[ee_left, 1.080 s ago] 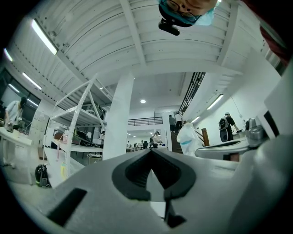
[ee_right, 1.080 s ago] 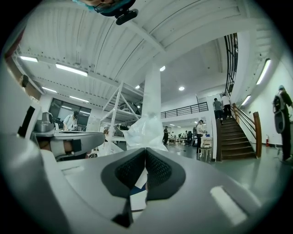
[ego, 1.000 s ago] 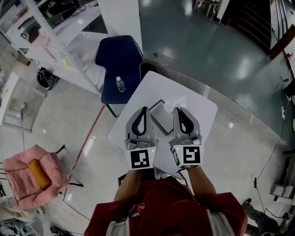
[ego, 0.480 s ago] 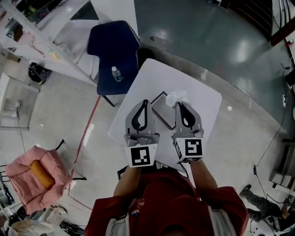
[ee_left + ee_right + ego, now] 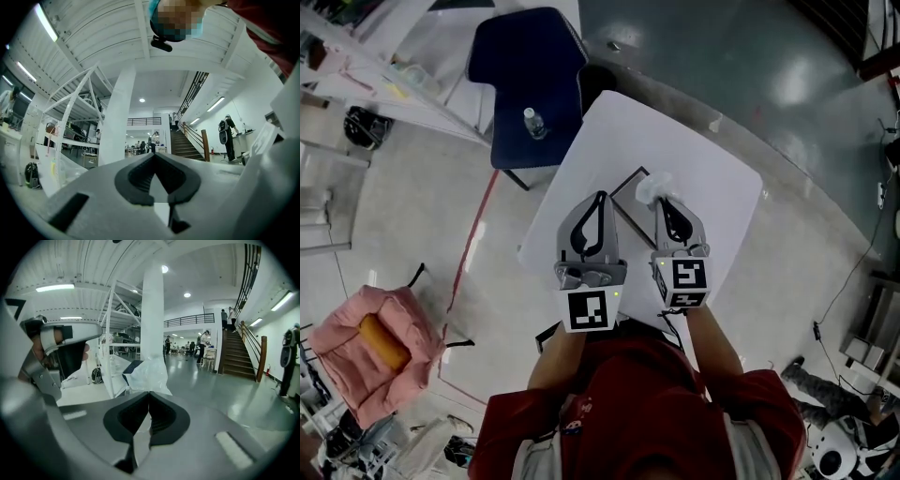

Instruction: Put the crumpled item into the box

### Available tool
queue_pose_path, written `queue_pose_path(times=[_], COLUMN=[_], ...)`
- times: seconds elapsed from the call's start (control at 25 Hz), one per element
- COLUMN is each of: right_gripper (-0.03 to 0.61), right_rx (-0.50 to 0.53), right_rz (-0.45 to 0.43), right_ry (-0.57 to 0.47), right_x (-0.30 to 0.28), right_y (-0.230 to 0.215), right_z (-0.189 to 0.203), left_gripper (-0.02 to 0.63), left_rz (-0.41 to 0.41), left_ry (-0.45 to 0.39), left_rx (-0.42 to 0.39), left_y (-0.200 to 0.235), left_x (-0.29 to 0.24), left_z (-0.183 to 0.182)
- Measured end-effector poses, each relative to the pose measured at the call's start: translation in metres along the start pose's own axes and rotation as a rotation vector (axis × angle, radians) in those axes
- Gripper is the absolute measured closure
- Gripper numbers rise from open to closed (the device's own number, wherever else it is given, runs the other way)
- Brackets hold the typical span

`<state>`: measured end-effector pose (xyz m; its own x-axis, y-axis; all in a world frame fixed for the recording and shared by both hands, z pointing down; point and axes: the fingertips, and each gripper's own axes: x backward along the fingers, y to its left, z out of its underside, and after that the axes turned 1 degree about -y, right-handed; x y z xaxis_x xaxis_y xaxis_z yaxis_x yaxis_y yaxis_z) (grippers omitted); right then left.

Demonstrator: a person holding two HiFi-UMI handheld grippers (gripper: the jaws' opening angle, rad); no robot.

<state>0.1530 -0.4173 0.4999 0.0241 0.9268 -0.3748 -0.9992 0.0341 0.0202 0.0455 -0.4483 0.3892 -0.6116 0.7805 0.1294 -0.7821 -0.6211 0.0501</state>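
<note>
— What has shifted over the last second?
— The table (image 5: 712,187) now sits higher and further right in the head view, and the crumpled item (image 5: 654,187) has risen with it. The grippers stay side by side.
— Who holds it?
— The right gripper (image 5: 665,200). Its jaws pinch the clear, bunched film, which puffs out just past the tips, upper middle of the frame.
— And the box (image 5: 628,182)?
— Just left of the item, with its dark rim running diagonally between the two gripper tips. The item hangs about at its right edge, so I'd judge a small move left comes before release.
— The left gripper (image 5: 600,196)?
— Jaws pressed together with nothing in them, at the box's left side.
— What do the gripper views add?
— The right gripper view shows film caught between the pads (image 5: 164,418), but no box. Only the head view shows the box.
</note>
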Motion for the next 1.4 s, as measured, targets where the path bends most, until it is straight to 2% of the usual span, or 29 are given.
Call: queue_pose_path(times=[0.56, 0.84, 1.4], right_gripper=[0.572, 0.572, 0.572], right_rx=[-0.036, -0.105, -0.029], right_rz=[-0.029, -0.032, -0.107], right_ry=[0.283, 0.412, 0.662], right_x=[-0.061, -0.077, -0.114], right_y=[-0.004, -0.009, -0.003], right_z=[0.104, 0.153, 0.199], left_gripper=[0.611, 0.611, 0.611], left_rz=[0.004, 0.002, -0.001], left_ry=[0.065, 0.100, 0.117], left_rx=[0.016, 0.033, 0.056], left_y=[0.030, 0.038, 0.046], left_x=[-0.021, -0.015, -0.023], left_z=[0.042, 0.060, 0.078])
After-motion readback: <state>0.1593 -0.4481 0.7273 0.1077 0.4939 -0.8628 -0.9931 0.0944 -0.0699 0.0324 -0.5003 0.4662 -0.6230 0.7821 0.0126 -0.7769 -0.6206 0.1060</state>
